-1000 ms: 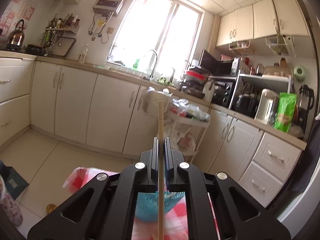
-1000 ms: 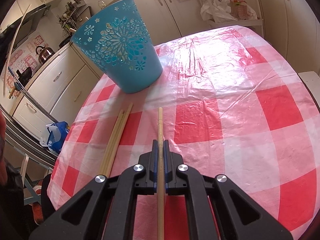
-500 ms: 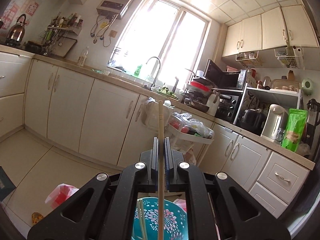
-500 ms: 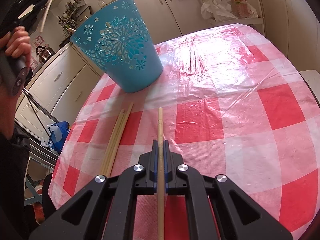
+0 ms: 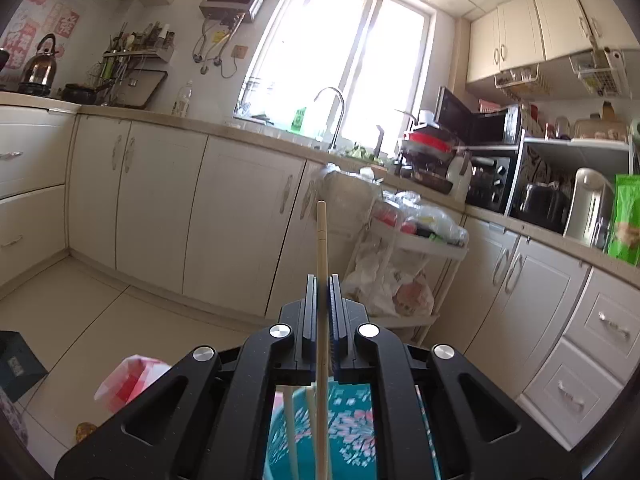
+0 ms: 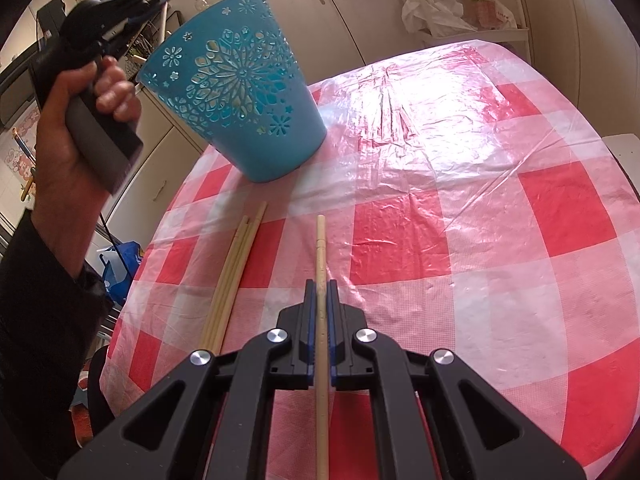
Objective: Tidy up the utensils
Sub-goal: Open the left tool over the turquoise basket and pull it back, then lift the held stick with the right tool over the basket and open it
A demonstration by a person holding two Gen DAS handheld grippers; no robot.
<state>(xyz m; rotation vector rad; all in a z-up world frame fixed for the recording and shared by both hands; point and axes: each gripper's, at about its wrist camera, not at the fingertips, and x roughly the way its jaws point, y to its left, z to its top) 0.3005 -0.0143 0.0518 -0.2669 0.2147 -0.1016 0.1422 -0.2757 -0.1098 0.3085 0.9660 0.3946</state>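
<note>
Now the left gripper (image 5: 320, 280), jaws clamping a chopstick (image 5: 321, 240), is hovering over the bucket (image 6: 240, 100) below them, needing only release, while the right gripper (image 6: 319, 286) is pinching another chopstick (image 6: 320, 248) above the table (image 6: 480, 220).

Pale wooden chopsticks (image 6: 228, 280) flat beside upright turquoise basket (image 6: 240, 104)

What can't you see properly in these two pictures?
- Inside of the blue basket, right wrist view: its own wall hides it, so the chopsticks there can't be counted.
- Same basket, left wrist view: blurred and mostly covered by the left gripper.
- Near ends of the loose chopsticks on the table, right wrist view: hidden behind the right gripper.
- Tail of each held chopstick: cut off by the bottom edge.
</note>
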